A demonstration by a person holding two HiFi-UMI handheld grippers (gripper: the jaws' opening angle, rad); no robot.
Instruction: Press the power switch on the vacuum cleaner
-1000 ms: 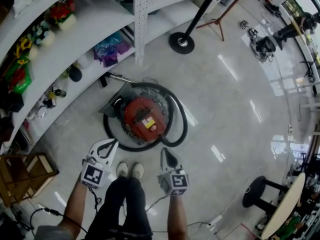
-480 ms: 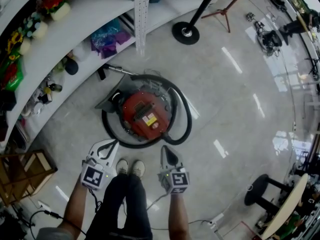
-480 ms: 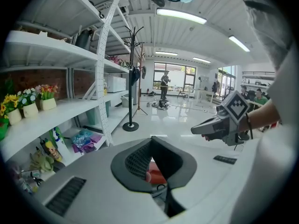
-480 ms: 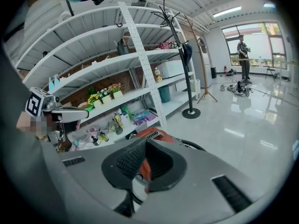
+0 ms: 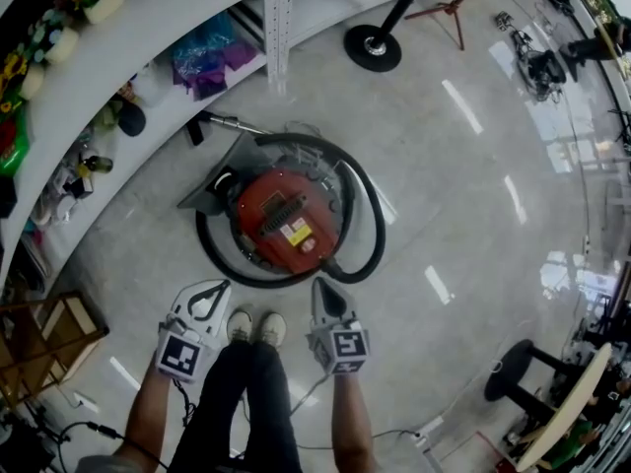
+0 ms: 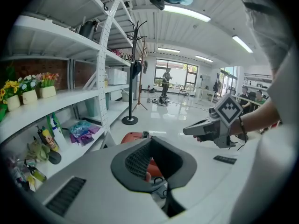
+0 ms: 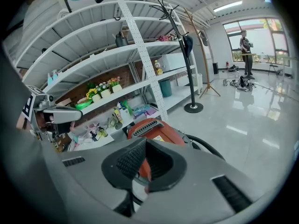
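Bright, even indoor light. Ceiling strip lights (image 6: 187, 13) and tall windows (image 7: 266, 34) feed it; the windows are blown out pale. The glossy floor (image 5: 473, 264) carries white glare streaks, with soft, faint shadows. Wide-angle distortion bows the shelves (image 5: 148, 47), and both gripper views darken to black at the corners. Nearest surfaces look soft.

Straight drop onto the vacuum cleaner's (image 5: 286, 220) red top is open, nothing over it. Black hose (image 5: 372, 235) loops tight round the body at front, L and R. Grey floor head (image 5: 212, 190) sits at its far-L corner. Shelf unit (image 5: 148, 62) w/ upright post (image 5: 277, 18) crowds that side. Shoes (image 5: 256, 328) stand just short of the hose. To the R, bare floor (image 5: 463, 195) is wide open; stand base (image 5: 373, 47) well apart.
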